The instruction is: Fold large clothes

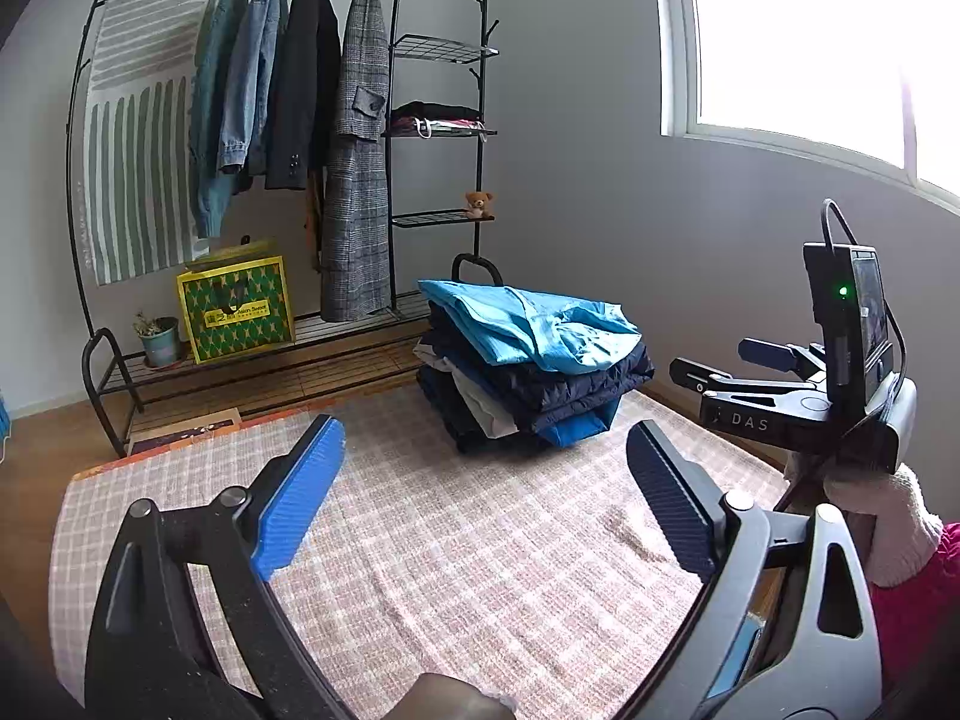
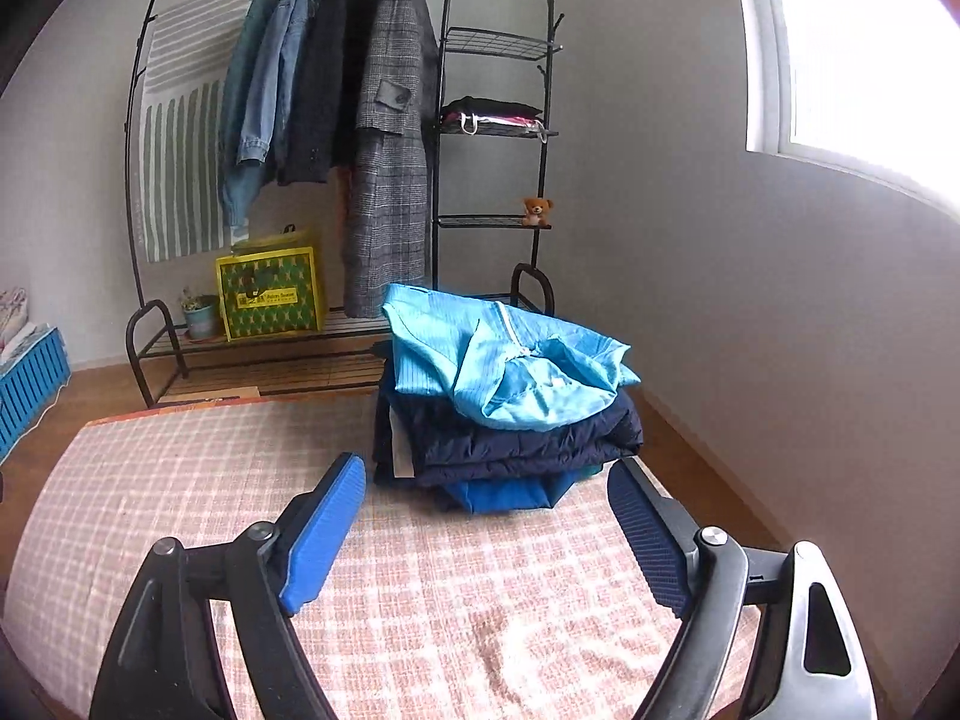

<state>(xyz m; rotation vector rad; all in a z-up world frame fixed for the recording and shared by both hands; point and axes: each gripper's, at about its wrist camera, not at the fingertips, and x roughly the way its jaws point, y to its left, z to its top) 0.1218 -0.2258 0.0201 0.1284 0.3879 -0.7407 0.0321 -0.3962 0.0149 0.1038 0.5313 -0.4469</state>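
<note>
Left wrist view only: right gripper [image 1: 714, 369] seen from the side at the right edge, held by a hand in a pale knit glove [image 1: 882, 522] with a red sleeve; a small screen with a green light sits on its body.
Right wrist view only: blue slatted crate [image 2: 27, 384] at the far left edge, pale cloth items on top, too small to identify.
Left gripper [image 1: 486, 498]: jaws spread wide, nothing between them, only mat beneath.
Right gripper, own view [image 2: 486, 531]: jaws wide apart, empty; pile of clothes lies just beyond the fingertips.
Pile of clothes [image 1: 534, 366]: folded stack at the far right part of the mat; light blue jacket [image 2: 510, 360] loosely on top, dark navy quilted garment under it, brighter blue piece at the bottom.
Garment rack [image 1: 396, 120]: against the back wall; denim jackets, dark coat, grey checked coat hanging.
Rack shelves: folded dark items on the middle shelf, small teddy bear [image 1: 479, 204] on the one below.
Rack base: potted plant [image 1: 159, 339], then green-yellow bag [image 1: 237, 309].
Surface: pink checked mat [image 1: 480, 570] on wooden floor.
Room: grey walls, bright window [image 1: 810, 48] at right.
</note>
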